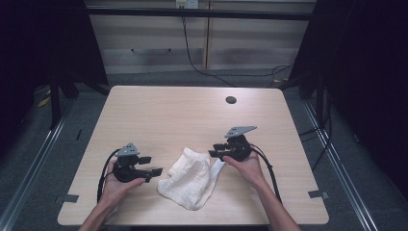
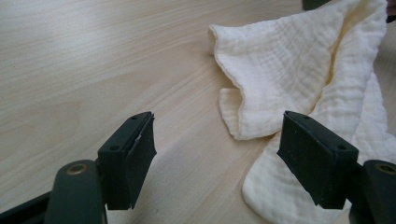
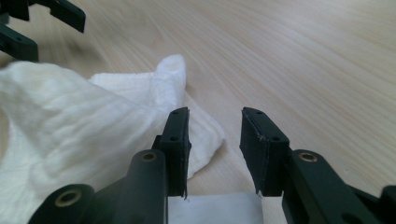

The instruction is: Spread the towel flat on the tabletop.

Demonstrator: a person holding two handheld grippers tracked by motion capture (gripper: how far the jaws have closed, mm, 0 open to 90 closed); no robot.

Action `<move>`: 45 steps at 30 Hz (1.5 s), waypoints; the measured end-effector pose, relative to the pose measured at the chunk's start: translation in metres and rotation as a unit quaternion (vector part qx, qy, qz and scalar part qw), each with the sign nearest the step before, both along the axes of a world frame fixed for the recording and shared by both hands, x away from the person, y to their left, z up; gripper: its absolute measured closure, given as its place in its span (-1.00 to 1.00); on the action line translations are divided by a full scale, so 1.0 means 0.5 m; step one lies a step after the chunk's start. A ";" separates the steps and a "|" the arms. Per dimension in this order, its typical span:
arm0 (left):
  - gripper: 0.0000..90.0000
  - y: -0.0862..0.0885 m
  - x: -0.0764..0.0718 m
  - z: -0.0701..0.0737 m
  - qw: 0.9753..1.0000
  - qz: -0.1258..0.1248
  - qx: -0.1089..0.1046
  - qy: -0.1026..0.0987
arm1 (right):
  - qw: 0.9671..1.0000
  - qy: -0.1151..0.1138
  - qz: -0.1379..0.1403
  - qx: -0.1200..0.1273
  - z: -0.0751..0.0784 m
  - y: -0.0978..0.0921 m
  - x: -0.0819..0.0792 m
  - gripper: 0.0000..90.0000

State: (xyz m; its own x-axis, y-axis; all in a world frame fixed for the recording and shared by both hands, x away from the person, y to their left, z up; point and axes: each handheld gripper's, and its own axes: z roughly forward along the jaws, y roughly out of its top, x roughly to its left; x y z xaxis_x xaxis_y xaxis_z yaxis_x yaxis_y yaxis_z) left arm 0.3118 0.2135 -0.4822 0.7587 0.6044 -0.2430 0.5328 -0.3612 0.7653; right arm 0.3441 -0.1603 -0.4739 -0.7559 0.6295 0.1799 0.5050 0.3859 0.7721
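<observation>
Cream muslin cloth (image 1: 186, 179), crumpled at lower centre of the high view on the wooden surface (image 1: 159, 110), long axis running upper right to lower left. Left claw (image 1: 153, 166) spread wide just beside its left edge; right claw (image 1: 216, 149) partly parted, over a flat white strip. Best to pinch one layer at a corner, then lift slowly.

This looks like a lab or test room. A plain wooden counter (image 1: 192, 115) stands alone with dark curtains (image 1: 365, 72) on both sides. Black cables (image 1: 192, 60) run over the grey floor (image 1: 48, 159), and tape (image 1: 317, 194) marks the counter's corners.
</observation>
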 end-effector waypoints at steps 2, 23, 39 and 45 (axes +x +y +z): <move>-0.44 0.003 0.000 -0.001 1.000 -0.001 -0.001 -0.006 | 1.000 0.011 0.009 -0.003 -0.020 0.009 0.013 0.38; -0.45 0.012 -0.001 -0.010 1.000 0.001 0.006 -0.007 | 0.998 0.016 0.035 -0.045 -0.063 0.041 0.019 0.96; -0.45 0.022 -0.005 -0.007 1.000 0.009 -0.001 -0.008 | 1.000 0.008 0.001 0.020 -0.003 0.005 0.021 0.98; -0.45 0.030 -0.004 -0.005 1.000 0.018 -0.007 -0.010 | 0.999 -0.013 -0.006 0.033 0.054 -0.002 0.028 0.98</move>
State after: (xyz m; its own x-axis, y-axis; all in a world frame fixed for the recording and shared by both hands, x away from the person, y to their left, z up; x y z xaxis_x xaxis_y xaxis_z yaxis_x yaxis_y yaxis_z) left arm 0.3097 0.2283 -0.4846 0.7412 0.6282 -0.2368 0.5298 -0.3306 0.7811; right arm 0.3582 -0.1612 -0.4467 -0.7535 0.6257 0.2020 0.4894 0.3285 0.8078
